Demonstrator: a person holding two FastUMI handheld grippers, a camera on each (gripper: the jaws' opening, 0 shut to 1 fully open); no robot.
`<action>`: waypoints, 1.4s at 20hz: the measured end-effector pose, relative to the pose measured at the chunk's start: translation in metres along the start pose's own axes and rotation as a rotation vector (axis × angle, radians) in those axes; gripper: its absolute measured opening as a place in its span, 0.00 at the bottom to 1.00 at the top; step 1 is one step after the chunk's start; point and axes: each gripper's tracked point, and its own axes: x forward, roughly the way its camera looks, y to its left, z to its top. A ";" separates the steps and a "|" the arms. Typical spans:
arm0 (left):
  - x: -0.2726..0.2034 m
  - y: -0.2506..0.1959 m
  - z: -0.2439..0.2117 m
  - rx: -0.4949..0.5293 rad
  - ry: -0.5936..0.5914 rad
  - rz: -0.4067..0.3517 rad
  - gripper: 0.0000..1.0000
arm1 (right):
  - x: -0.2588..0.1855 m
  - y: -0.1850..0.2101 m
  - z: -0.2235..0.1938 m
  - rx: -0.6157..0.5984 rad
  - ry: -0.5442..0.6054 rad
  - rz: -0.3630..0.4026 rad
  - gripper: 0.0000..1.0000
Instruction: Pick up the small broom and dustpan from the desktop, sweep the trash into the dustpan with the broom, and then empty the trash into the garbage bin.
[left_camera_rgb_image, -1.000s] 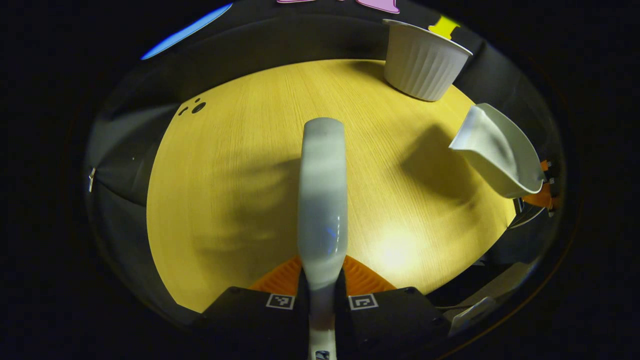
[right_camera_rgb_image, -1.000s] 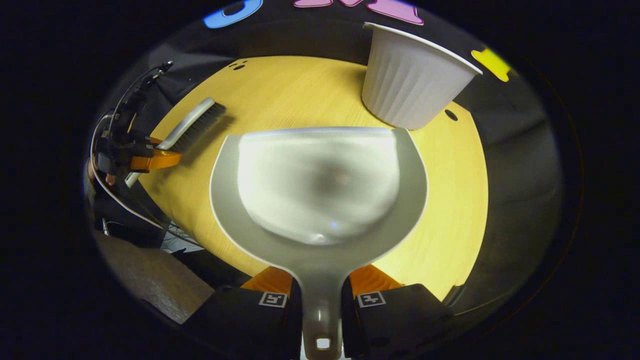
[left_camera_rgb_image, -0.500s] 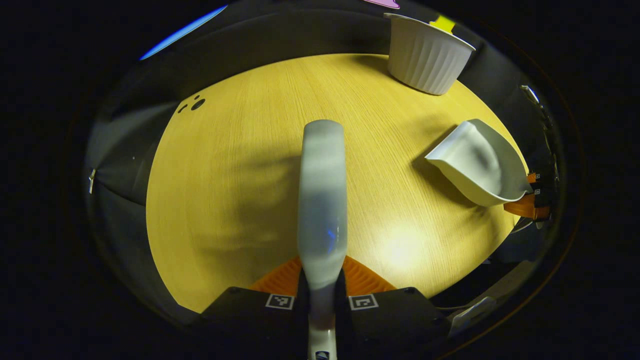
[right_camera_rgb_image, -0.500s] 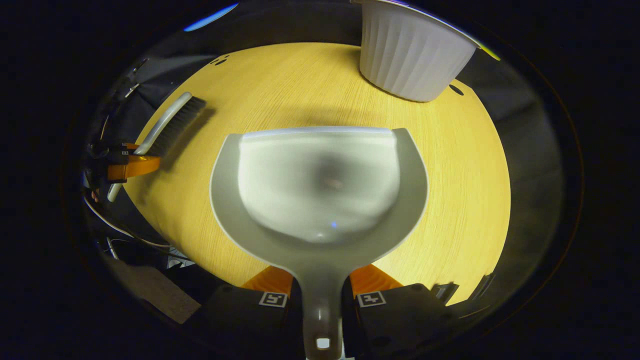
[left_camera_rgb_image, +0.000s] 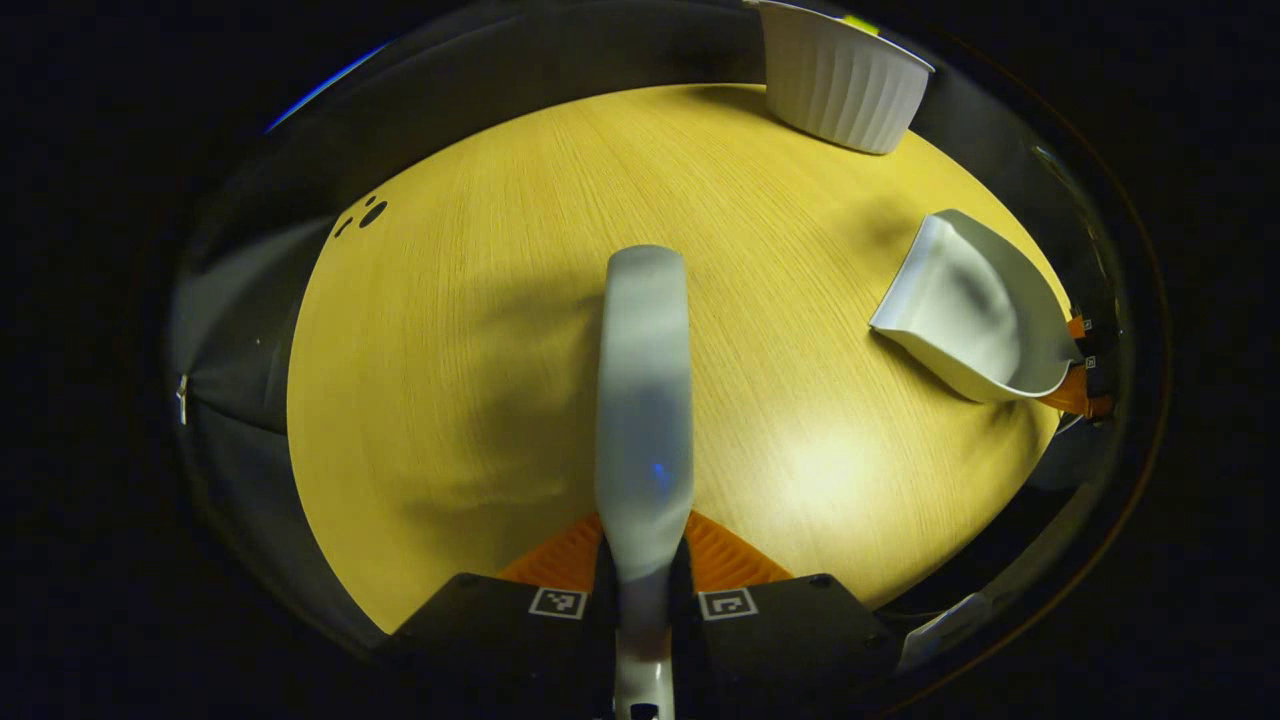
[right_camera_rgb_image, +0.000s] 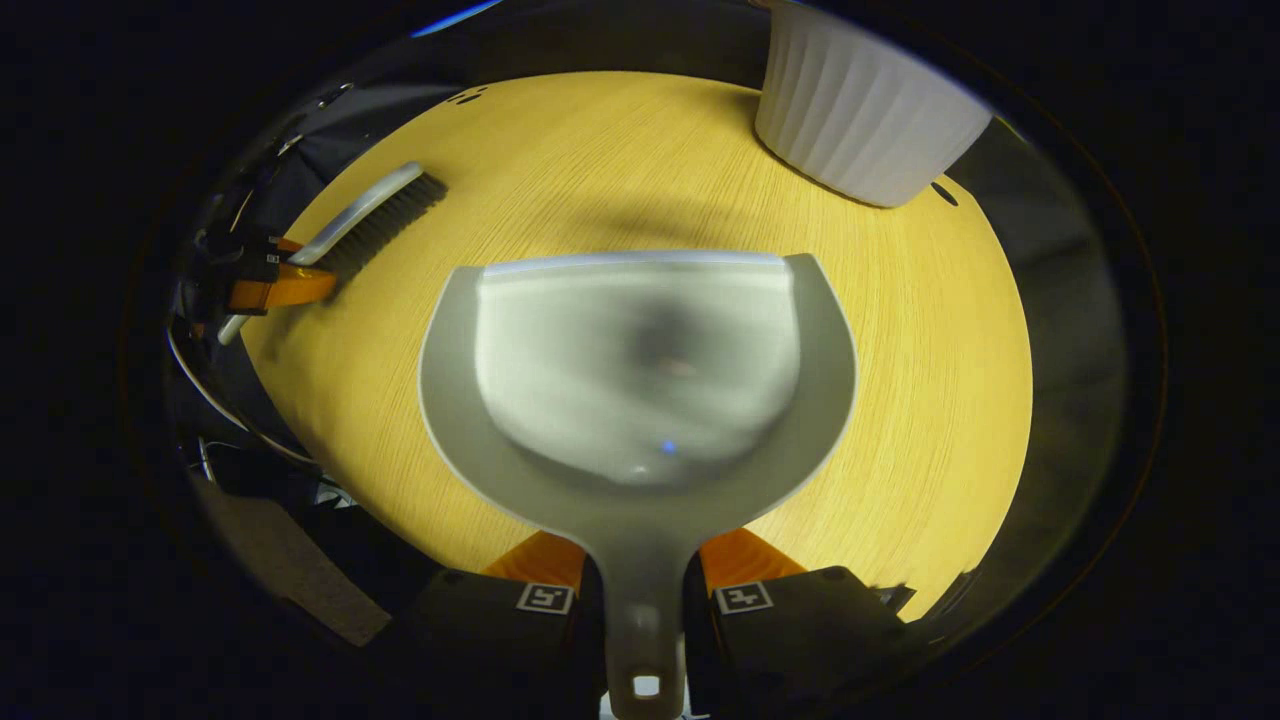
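My left gripper is shut on the handle of the small grey broom, which points forward over the wooden desktop. The broom also appears at the far left of the right gripper view, bristles on the wood. My right gripper is shut on the handle of the grey dustpan, held level just above the desktop. From the left gripper view the dustpan sits at the right edge, tilted. The white ribbed garbage bin stands at the far right; in the left gripper view the bin is at the top.
The desktop ends in a curved edge near both grippers, with dark booth cloth beyond. Small dark holes mark the far left corner of the wood. Cables hang off the left side near the other gripper.
The dustpan has come down from near the bin and back toward the desk's near right side. The bin has slid up and away in both views. The broom has hardly moved.
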 end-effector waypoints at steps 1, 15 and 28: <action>0.001 0.000 -0.001 0.005 0.000 -0.002 0.27 | 0.000 0.000 -0.002 -0.001 -0.002 0.005 0.37; -0.027 0.011 -0.002 0.063 -0.044 0.052 0.32 | -0.039 0.003 -0.011 0.020 0.004 0.094 0.40; -0.159 0.005 0.111 -0.033 -0.531 0.058 0.31 | -0.163 -0.001 0.097 0.030 -0.470 0.105 0.36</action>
